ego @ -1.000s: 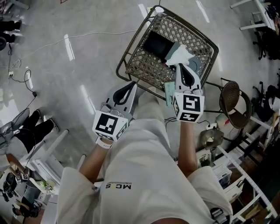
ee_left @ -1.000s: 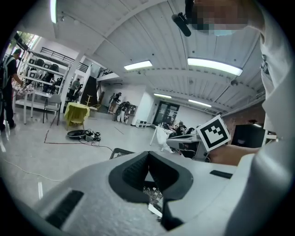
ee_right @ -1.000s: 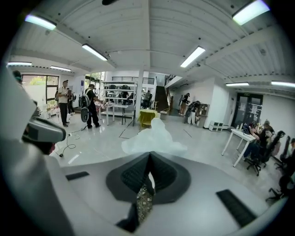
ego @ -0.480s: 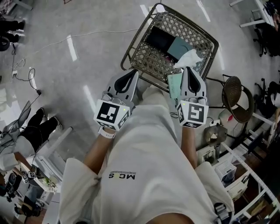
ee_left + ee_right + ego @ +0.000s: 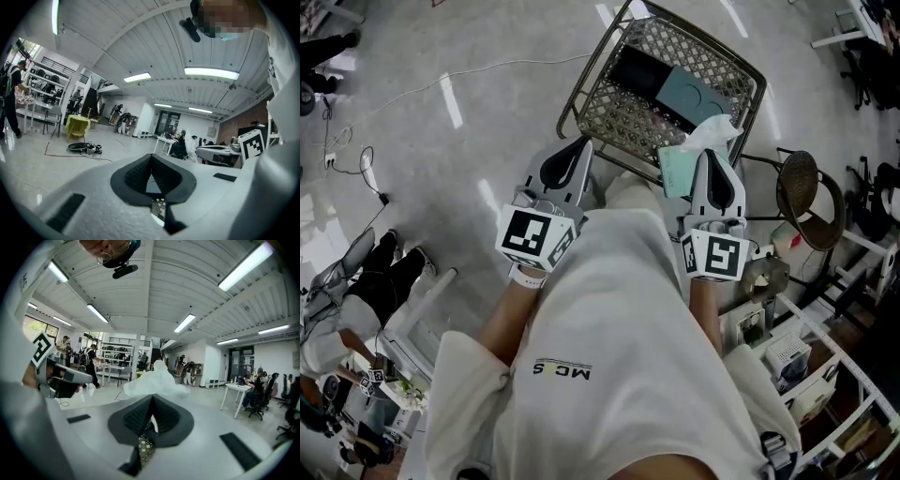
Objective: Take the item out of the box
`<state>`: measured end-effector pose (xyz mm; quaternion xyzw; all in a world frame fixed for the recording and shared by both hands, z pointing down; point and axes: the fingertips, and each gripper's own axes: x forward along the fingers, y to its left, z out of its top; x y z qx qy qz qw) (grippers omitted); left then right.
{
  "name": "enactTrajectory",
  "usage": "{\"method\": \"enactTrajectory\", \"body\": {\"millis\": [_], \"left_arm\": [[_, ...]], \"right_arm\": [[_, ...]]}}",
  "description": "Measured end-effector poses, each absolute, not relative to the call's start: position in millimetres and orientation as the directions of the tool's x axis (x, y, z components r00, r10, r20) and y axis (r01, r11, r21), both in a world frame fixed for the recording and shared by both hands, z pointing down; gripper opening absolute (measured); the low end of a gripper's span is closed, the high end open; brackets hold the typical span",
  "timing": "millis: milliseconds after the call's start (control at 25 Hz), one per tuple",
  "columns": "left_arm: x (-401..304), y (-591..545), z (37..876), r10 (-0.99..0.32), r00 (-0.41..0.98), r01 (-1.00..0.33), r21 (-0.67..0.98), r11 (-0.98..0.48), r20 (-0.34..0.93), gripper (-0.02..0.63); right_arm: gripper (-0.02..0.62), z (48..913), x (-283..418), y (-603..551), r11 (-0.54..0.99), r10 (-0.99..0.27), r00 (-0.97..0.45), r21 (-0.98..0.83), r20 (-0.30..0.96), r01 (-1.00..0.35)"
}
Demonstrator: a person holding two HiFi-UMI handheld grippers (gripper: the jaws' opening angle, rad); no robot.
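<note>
Over the near right corner of the basket [image 5: 614,117], the right tool [image 5: 712,161] is pinched shut on a crumpled white tissue [image 5: 712,134]. The tissue sticks up past the tips, above the rim rather than down among the things inside. In the right gripper view the pads [image 5: 136,416] are pressed together on the tissue's lower edge, and the rest of it [image 5: 157,380] billows out beyond them.

A pale green flat packet [image 5: 675,171] sits just beside this tool at the near rim; I cannot tell whether it is joined to the tissue. A dark flat item [image 5: 639,73] and a grey-blue flat item [image 5: 698,97] lie side by side on the basket's lattice bottom.

The left tool [image 5: 579,150] points at the near left corner of the basket. Its jaws are pressed together with nothing between them, as the left gripper view [image 5: 151,161] shows.

To the left of the basket the grey floor [image 5: 487,141] is open, crossed only by a thin cable [image 5: 487,73]. To the right a round stool [image 5: 795,199] stands near the right tool, with shelving [image 5: 825,403] behind it.
</note>
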<state>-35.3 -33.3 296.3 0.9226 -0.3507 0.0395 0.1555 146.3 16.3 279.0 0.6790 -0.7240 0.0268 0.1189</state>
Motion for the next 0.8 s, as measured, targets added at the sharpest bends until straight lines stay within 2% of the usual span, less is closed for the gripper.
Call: {"method": "enactTrajectory", "body": {"millis": [800], "left_arm": [[-25.5, -37.1, 297.0, -0.623, 0.763, -0.645, 0.278, -0.712, 0.175, 0.025]], "right_arm": [[0.015, 271.9, 144.5, 11.9, 0.093, -0.977, -0.062, 0.15, 0.202, -0.984]]}}
